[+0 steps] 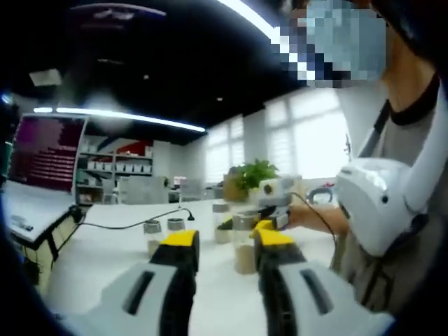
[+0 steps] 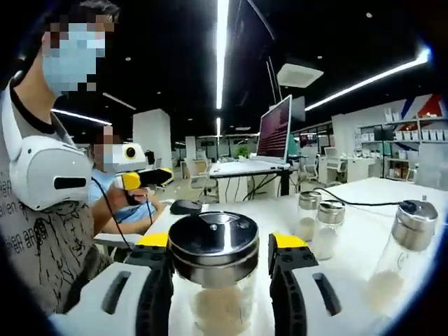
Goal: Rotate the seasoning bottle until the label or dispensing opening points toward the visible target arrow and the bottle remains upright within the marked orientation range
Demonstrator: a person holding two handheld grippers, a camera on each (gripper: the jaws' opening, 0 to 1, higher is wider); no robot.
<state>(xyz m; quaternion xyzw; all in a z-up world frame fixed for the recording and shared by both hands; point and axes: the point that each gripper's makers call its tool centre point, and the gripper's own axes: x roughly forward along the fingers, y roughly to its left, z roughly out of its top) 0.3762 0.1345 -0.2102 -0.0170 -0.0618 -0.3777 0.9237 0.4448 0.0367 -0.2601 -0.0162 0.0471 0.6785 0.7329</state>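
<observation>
A glass seasoning bottle with a steel lid and beige powder inside stands upright on the white table. My right gripper holds it, one yellow-tipped jaw on each side just below the lid. In the left gripper view the same bottle stands ahead, with the right gripper at it, coming in from the right. My left gripper hovers above the table short of that bottle, open, with nothing between its jaws. It shows in the right gripper view as the left gripper, held up at the left. No arrow mark is visible.
Other lidded glass bottles stand on the table. A monitor stands on a desk behind, a black mouse lies near the table's edge, and a cable runs across the top. A potted plant is at the far end.
</observation>
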